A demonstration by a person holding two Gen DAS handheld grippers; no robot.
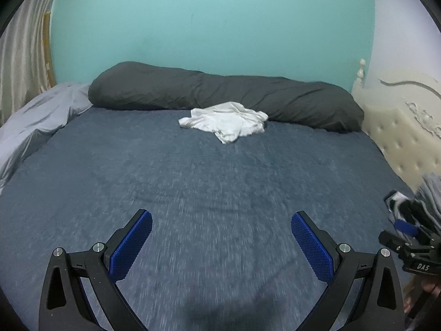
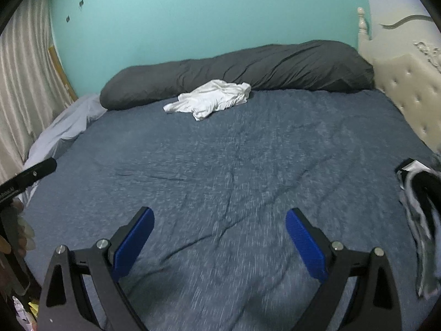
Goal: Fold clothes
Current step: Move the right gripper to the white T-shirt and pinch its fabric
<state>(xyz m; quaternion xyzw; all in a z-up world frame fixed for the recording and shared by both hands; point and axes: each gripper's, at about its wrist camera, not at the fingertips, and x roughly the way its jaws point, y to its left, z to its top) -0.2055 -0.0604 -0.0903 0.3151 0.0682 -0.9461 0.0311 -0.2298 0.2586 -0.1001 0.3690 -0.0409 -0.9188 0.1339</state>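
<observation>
We're hovering both tools over the blue bed (image 1: 193, 193), left tool (image 1: 222, 230) and right tool (image 2: 219, 224) spread wide, gripping nothing. The white garment (image 1: 226, 122) is lying crumpled at the far side, touching the grey bolster (image 1: 220, 93). It's looking soft, light, floppy; we're judging an outer edge or corner the best hold.

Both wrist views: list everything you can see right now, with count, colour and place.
white garment: one, white, crumpled, far side of bed against the bolster
striped clothes: a pile, black, white and grey, right edge of bed
bolster pillow: one, dark grey, along the wall
bedspread: one, blue-grey, covering the bed
sheet: one, pale grey, bunched far left
headboard: one, cream, tufted, right
curtain: beige, left
left gripper: open, empty
right gripper: open, empty
</observation>
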